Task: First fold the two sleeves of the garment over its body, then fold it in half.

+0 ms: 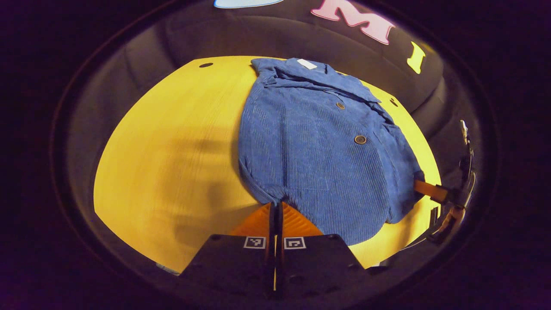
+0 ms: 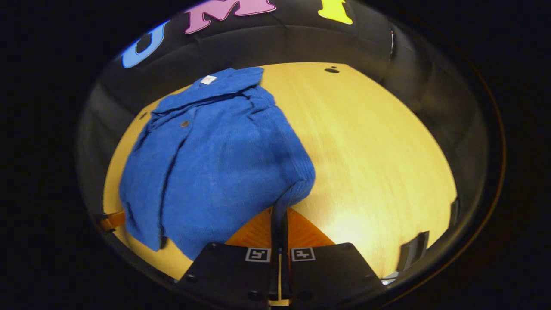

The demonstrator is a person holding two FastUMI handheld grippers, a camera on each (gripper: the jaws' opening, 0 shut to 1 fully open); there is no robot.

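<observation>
Both tools, left [image 1: 276, 206] and right [image 2: 279, 211], are clenched on the blue garment's [image 1: 318, 150] hem.

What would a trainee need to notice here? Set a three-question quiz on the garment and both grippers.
1. True or false: both sleeves of the blue corduroy shirt already lie folded over its body.
2. What does the left gripper pinch? A) the collar B) the hem edge C) a button
3. What surface does the shirt lie on?

Key: 1 true. 2 B; the right gripper is likewise shut on the bottom edge. 3 the yellow wooden table.
</observation>
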